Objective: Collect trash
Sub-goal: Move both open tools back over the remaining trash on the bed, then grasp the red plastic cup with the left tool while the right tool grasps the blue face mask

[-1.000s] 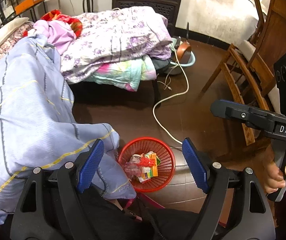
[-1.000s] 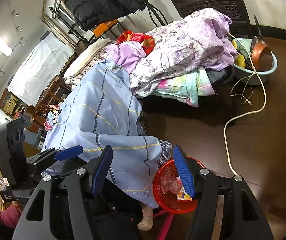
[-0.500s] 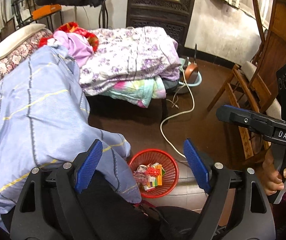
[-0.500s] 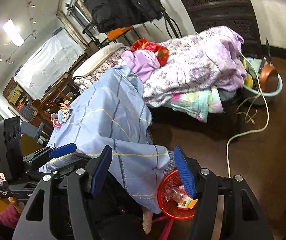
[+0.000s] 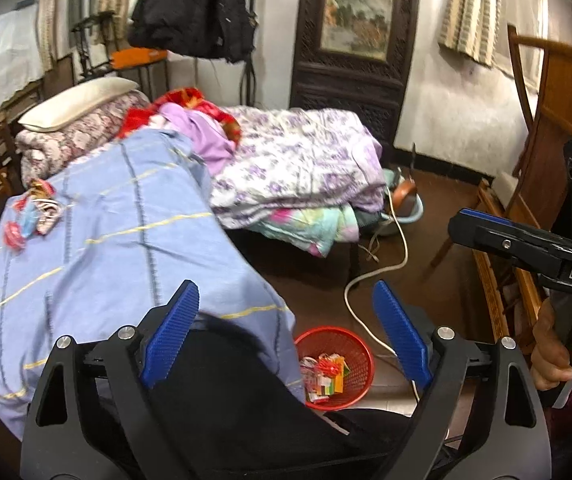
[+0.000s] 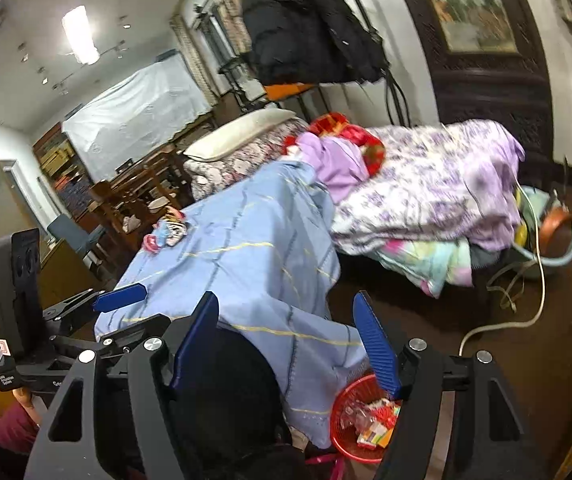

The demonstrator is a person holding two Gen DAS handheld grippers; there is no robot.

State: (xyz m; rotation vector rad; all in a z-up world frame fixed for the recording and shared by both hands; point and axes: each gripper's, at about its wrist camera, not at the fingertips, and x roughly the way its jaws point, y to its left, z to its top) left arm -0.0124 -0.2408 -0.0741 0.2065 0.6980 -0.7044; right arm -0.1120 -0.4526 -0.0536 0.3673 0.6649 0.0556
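A red mesh basket (image 5: 335, 360) stands on the floor beside the blue cloth and holds several colourful wrappers (image 5: 325, 374); the right wrist view shows the basket (image 6: 359, 420) low down. More wrappers (image 5: 32, 216) lie in a loose pile at the far side of the blue cloth (image 5: 126, 248), also visible as wrappers (image 6: 168, 232). My left gripper (image 5: 285, 294) hangs high above the cloth's near edge, its jaws opening, nothing between them. My right gripper (image 6: 286, 302) is likewise raised with jaws opening and empty.
A bed with purple floral quilts (image 5: 297, 160) lies behind the cloth. A white cable (image 5: 365, 280) snakes over the brown floor near the basket. A wooden chair (image 5: 525, 200) stands at the right, a basin with a pot (image 6: 553, 232) by the bed's end.
Both grippers rose and tipped upward, so the basket slid lower in both views. The wrappers on the cloth's far side came into sight. Both pairs of jaws spread a little wider.
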